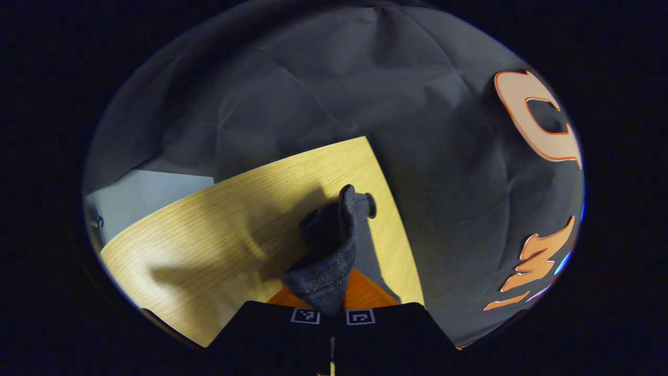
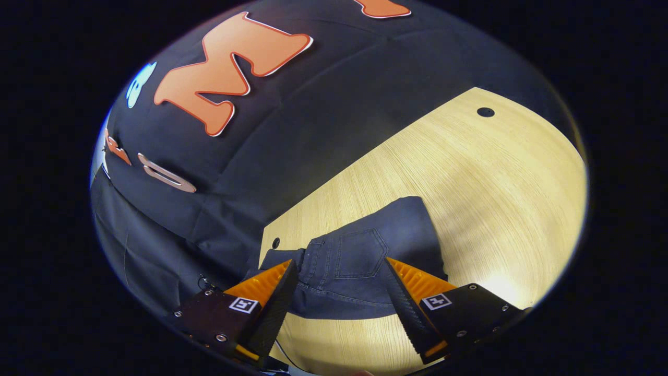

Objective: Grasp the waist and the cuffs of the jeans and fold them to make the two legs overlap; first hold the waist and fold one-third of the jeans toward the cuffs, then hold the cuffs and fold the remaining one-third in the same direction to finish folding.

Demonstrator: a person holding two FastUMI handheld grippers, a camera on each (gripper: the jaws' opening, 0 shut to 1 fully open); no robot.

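The left gripper [image 1: 332, 312] has its fingers pinched together on a fold of the jeans [image 1: 327, 261], while the right gripper [image 2: 342, 290] has fingers spread wide, jeans [image 2: 360, 261] lying on the surface [image 2: 469, 177] between them.

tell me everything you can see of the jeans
The jeans are dark blue denim with a stitched back pocket facing up, lying on the wooden table near its edge. The right gripper hangs open over them. In the left gripper view, the left gripper pinches a bunched fold of the denim, lifted off the table.
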